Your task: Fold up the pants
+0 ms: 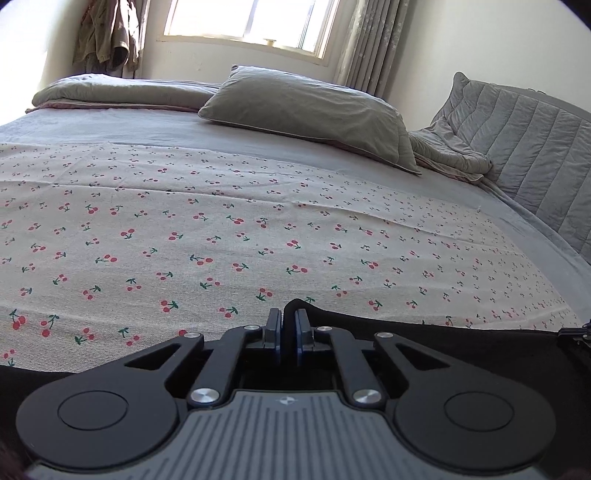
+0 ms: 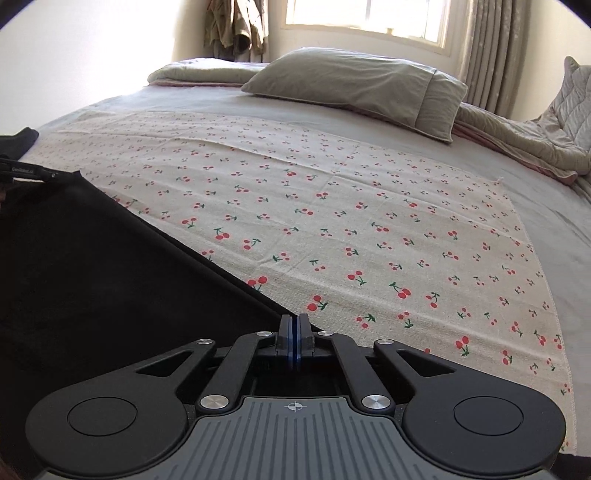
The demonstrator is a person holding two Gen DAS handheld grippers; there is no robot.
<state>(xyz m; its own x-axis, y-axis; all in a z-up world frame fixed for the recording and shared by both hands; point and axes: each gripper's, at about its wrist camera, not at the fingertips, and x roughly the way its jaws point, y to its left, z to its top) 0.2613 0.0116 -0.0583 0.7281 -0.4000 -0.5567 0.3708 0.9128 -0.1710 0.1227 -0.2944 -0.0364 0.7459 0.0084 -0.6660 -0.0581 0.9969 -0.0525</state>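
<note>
The cherry-print cloth [image 1: 229, 229] lies flat and bare across the bed [image 2: 554, 206], leaving open passage ahead. At the far end a pillow [image 1: 306, 107], a folded blanket [image 1: 122, 92] and a rumpled quilt [image 1: 450, 155] block the way.

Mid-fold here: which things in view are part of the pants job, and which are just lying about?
Job:
black pants
left tool
right tool
cherry-print cloth

Lying about:
pillow
folded blanket
quilted cover
hanging clothes

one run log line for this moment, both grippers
left gripper: shut on black fabric pants | right gripper: shut on pants | over cherry-print cloth
</note>
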